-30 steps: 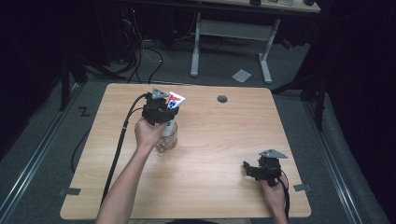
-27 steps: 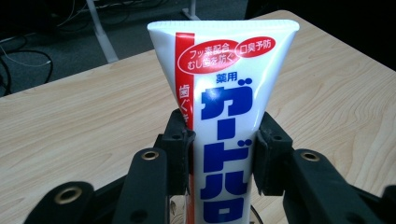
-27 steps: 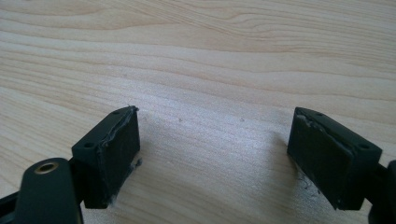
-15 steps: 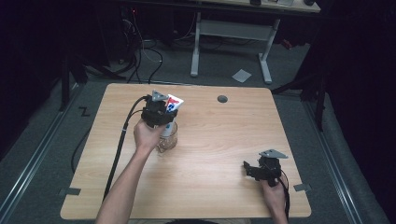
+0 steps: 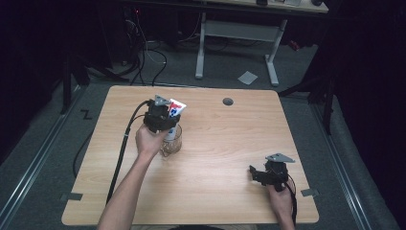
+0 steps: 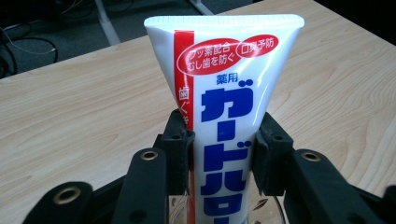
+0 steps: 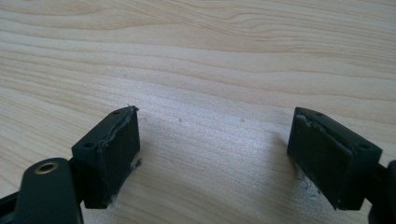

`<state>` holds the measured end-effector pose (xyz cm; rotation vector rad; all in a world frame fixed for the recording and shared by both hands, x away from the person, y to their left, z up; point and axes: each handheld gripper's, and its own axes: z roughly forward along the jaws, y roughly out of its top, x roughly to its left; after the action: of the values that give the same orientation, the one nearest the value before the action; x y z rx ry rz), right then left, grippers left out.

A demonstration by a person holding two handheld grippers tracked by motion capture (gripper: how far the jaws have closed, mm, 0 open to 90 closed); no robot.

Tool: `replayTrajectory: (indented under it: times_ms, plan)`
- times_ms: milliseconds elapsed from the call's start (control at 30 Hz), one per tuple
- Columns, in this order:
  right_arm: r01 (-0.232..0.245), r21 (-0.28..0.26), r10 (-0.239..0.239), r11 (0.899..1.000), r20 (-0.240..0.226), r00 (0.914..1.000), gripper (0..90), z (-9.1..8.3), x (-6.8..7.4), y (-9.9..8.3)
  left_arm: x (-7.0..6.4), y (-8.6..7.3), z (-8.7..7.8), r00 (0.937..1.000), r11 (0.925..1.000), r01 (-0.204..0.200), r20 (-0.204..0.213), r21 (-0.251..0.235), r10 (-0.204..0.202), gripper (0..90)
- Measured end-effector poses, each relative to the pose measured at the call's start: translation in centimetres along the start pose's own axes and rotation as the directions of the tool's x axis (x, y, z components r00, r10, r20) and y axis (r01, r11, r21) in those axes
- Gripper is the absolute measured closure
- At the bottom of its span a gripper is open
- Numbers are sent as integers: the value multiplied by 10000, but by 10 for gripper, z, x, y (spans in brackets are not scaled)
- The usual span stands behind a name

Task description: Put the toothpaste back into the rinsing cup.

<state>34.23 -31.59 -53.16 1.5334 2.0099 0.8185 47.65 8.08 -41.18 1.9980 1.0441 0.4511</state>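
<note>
Currently my left gripper [image 5: 165, 125] is clamped on the toothpaste tube [image 6: 229, 93], long axis upright, crimped end up, its lower end inside the glass jar [image 5: 171, 141] at centre-left of the high view. Readable label text: "薬用", "むし歯を防ぐ", "口臭予防". My right gripper [image 7: 224, 154] hovers at lower right, jaws apart, well away.

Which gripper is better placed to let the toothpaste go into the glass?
Left gripper: it grips the toothpaste over the glass. Right gripper is open, far off.
</note>
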Motion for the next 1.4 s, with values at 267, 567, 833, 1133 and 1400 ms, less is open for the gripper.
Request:
replayTrajectory:
  times_ms: [267,567,833,1133,1400]
  plan:
    - [-1,-1,1,10000,-1,10000,168,0,0,0,1,-5,-1,10000,10000,26,-85,66,-25,626]
    - [8,-4,-8,10000,-3,10000,167,0,0,0,-2,-8,0,9991,9994,-270,-308,210,276,624]
    - [8,-5,-8,10000,-3,10000,168,0,0,0,-3,-13,0,9997,9995,-164,-191,266,169,624]
    - [-3,-7,3,10000,-1,10000,168,0,0,0,-2,-19,0,9998,9995,-113,-179,283,118,622]
    - [3,-10,-3,10000,-3,10000,168,0,0,0,-3,-24,1,9998,9996,-65,-190,270,70,621]
